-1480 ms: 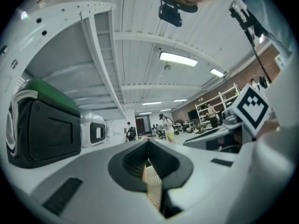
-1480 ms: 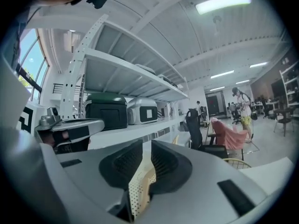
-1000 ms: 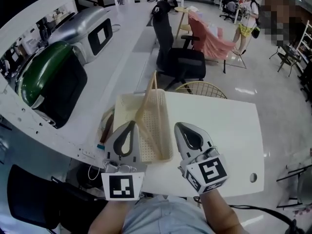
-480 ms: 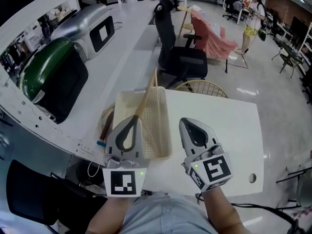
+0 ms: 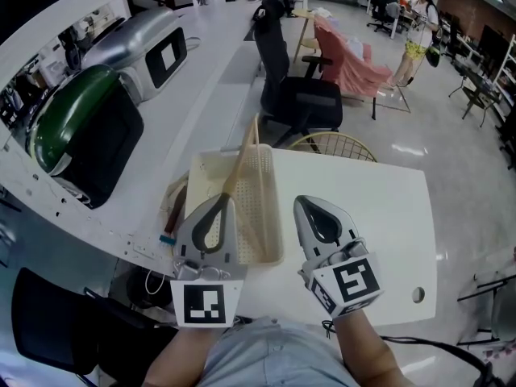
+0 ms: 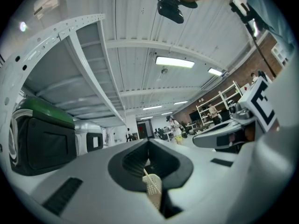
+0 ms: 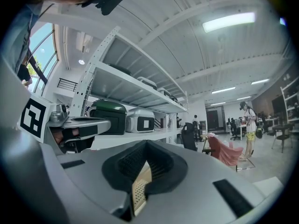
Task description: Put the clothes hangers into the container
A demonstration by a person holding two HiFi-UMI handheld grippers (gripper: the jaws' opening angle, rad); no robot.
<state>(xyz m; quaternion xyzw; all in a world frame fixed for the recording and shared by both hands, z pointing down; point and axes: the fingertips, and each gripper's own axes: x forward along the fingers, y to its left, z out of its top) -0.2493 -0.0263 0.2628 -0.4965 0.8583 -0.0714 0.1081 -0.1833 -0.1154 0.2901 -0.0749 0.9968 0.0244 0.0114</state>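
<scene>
A cream perforated container [image 5: 256,208] lies on the white table [image 5: 379,216]. A light wooden hanger [image 5: 242,156] leans out of it toward the far side. A brown hanger-like piece [image 5: 176,206] lies on the table just left of the container. My left gripper [image 5: 218,201] hovers over the container's near left part, shut and holding nothing. My right gripper [image 5: 310,206] hangs just right of the container, shut and holding nothing. The container [image 6: 153,190] shows through the closed jaws in the left gripper view. The right gripper view shows the container [image 7: 139,186] the same way.
A black office chair [image 5: 294,95] and a round wire chair back [image 5: 334,145] stand beyond the table. A white shelf with a green case [image 5: 85,131] and a silver case [image 5: 149,43] runs along the left. The table has a small hole [image 5: 418,294] near its right front.
Both grippers have shifted slightly forward over the table and then held still. The container and hangers have not moved.
</scene>
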